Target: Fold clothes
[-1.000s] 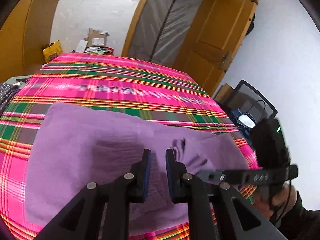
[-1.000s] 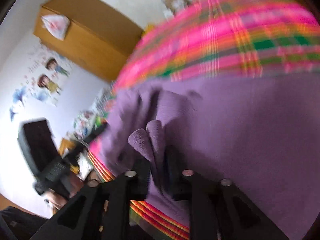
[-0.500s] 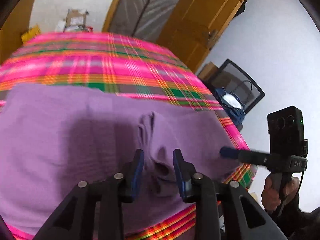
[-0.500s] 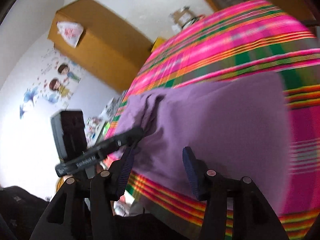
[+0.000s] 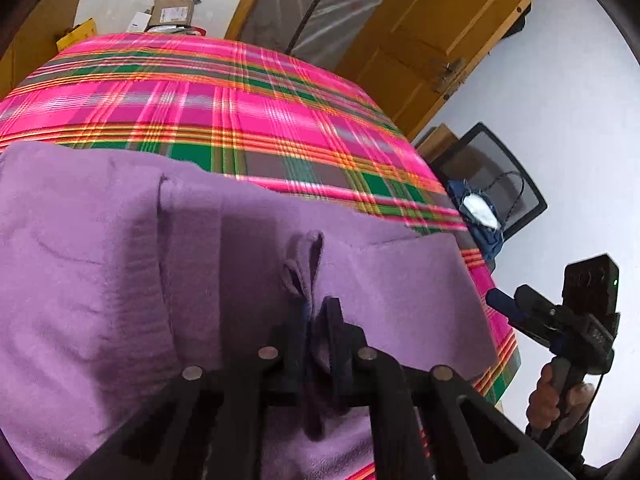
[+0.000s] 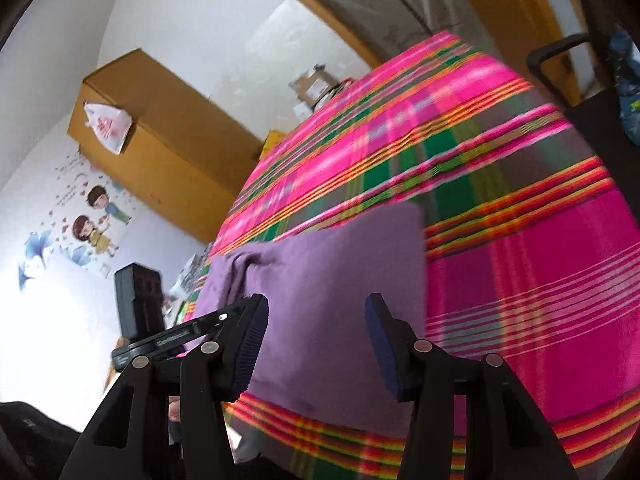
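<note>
Left gripper (image 5: 316, 320) pinches purple garment (image 5: 100, 280) fold; long axis crosswise.

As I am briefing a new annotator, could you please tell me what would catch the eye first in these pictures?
First, the loud pink, green and orange plaid bedspread that fills both views. On its near edge lies the soft purple fleece garment, a bunched fold of it pinched in the left gripper. The right gripper hangs open over the garment's other end.
</note>
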The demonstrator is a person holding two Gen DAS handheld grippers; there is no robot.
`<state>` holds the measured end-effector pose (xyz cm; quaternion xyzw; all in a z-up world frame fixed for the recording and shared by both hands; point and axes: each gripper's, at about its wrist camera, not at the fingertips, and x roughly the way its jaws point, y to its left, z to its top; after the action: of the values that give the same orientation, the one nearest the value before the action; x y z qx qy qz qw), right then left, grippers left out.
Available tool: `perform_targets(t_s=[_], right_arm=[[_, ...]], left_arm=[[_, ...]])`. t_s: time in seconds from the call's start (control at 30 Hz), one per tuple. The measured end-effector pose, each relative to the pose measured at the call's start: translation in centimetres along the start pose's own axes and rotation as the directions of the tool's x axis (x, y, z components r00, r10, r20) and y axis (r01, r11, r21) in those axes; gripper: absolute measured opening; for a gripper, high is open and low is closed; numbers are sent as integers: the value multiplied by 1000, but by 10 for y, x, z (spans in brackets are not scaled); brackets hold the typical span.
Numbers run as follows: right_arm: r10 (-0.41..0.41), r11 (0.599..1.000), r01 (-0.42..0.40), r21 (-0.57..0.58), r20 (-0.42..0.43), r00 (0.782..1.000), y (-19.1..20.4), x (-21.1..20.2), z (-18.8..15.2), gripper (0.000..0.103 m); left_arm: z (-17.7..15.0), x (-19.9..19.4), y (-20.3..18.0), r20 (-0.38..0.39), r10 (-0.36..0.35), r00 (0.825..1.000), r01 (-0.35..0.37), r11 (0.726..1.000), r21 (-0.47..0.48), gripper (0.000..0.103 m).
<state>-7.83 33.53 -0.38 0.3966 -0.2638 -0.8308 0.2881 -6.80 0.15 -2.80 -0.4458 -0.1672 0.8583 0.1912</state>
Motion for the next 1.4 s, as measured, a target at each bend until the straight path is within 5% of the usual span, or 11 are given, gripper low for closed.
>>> perform_targets(t_s=[0.1, 0.23, 0.43, 0.7, 1.07, 1.17, 1.4], right_arm=[[-47, 999, 47, -24, 15, 999, 1, -2, 2, 52], [-109, 992, 111, -55, 37, 993, 1, -4, 4, 52], [-200, 973, 206, -99, 73, 977, 3, -7, 7, 48], [-208, 929, 201, -310, 14, 978, 36, -8, -16, 47], [-366, 841, 318, -438, -27, 930, 52, 1, -66, 48], [-388, 843, 349, -410, -14, 921, 52, 6, -64, 48], [-469, 802, 417, -428, -18, 883, 54, 13, -70, 48]], left_arm=[[3, -8, 2, 45, 17, 999, -18, 1000, 9, 8], [3, 4, 10, -9, 23, 1000, -23, 1000, 10, 8], [0, -9, 6, 10, 31, 999, -31, 999, 36, 9], [-4, -33, -3, 66, 12, 998, -17, 998, 68, 9], [-32, -18, -42, -4, -57, 998, 57, 972, 226, 9], [-36, -8, -34, -23, -14, 1000, 19, 978, 209, 10], [-38, -7, -23, -27, -41, 999, 45, 982, 183, 10]])
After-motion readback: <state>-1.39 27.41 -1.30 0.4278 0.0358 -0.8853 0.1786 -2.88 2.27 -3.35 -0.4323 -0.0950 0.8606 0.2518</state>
